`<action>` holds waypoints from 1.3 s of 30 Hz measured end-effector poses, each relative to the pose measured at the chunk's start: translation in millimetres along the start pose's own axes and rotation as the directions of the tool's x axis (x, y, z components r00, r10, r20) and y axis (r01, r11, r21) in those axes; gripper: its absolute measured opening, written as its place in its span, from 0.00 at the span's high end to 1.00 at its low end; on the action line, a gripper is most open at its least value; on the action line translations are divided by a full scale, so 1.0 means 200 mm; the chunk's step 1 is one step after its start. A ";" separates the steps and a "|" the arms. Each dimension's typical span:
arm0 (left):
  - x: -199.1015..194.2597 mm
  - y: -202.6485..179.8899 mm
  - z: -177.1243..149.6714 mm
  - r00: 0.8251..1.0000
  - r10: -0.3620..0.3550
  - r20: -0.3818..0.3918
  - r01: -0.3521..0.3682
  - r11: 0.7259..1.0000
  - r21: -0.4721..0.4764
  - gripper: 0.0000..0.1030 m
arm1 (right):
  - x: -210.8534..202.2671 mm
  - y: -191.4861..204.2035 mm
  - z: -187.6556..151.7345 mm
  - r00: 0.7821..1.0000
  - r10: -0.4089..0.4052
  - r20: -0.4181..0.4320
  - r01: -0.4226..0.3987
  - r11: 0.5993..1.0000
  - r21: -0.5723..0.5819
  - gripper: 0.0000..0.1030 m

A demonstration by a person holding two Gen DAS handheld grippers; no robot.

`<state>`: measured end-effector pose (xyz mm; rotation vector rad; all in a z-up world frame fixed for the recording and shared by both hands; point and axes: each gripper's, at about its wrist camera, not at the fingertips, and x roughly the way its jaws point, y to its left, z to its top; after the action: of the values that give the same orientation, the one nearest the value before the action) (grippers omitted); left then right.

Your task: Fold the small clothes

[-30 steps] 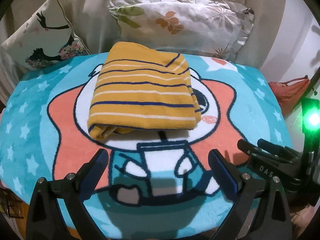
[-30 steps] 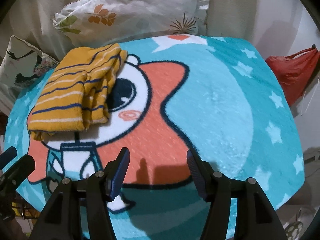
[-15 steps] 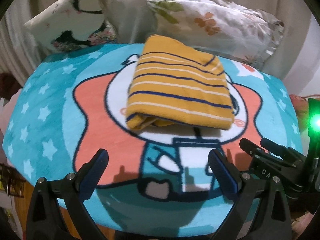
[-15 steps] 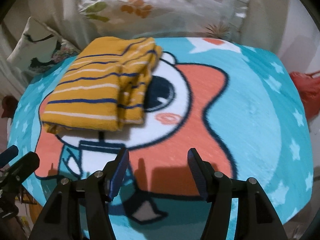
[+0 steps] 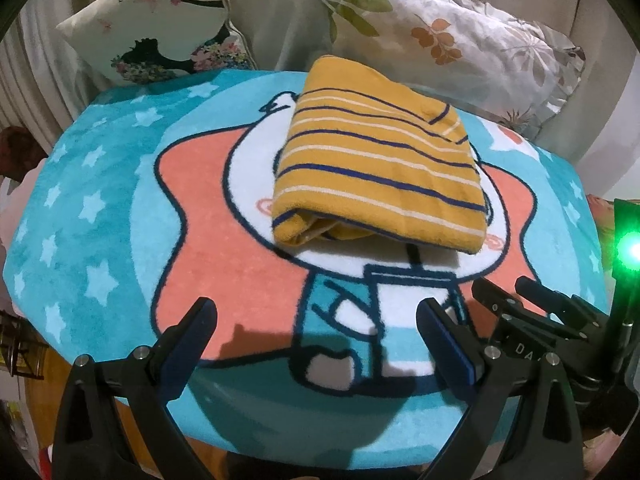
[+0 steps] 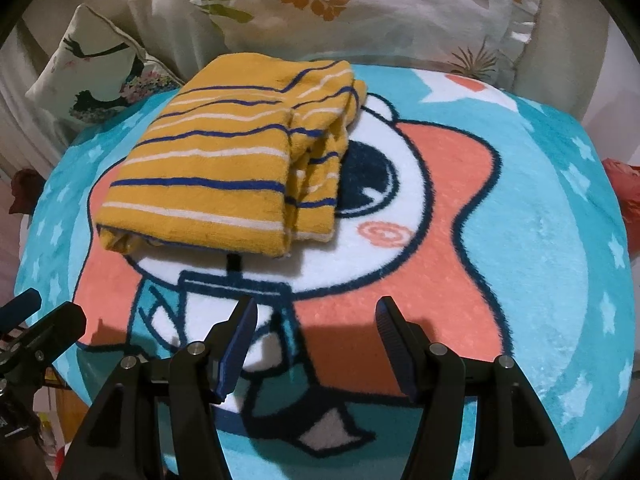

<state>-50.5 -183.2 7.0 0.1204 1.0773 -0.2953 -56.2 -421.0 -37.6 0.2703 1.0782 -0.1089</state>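
Your right view alone shows the folded shirt (image 6: 224, 160) layered edge; both tools (image 5: 316, 344) (image 6: 316, 336) gape empty, shifted leftward since.

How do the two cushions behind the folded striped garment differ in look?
The silhouette cushion is plain-edged and shows a dark figure above small flowers; the leaf-print cushion has a ruffled edge and scattered orange, green and grey leaves. The silhouette cushion looks smaller and stands tilted on a corner; the leaf-print cushion lies wider. Both are pale and sit behind the blanket.
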 end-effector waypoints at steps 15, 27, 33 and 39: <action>0.04 -0.13 -0.01 0.997 -0.064 -0.035 0.066 0.996 0.052 0.03 | -0.05 -0.14 -0.06 0.998 -0.058 0.004 0.058 0.996 0.069 0.34; 0.06 -0.09 -0.01 0.997 -0.061 -0.050 0.062 0.998 0.028 0.03 | -0.04 -0.11 -0.04 0.999 -0.047 0.005 0.047 0.997 0.054 0.32; 0.06 -0.04 -0.01 0.998 -0.050 -0.047 0.051 0.999 0.000 0.03 | -0.02 -0.06 -0.02 0.999 -0.035 0.007 0.035 0.999 0.029 0.32; 0.06 0.01 -0.01 0.997 -0.045 -0.055 0.044 0.999 -0.024 0.03 | -0.01 -0.01 -0.01 1.000 -0.021 0.005 0.021 1.000 0.008 0.31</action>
<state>-47.1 -182.6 -4.7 0.0845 1.1393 -0.3213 -59.7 -421.4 -36.9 0.2653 1.0759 -0.1329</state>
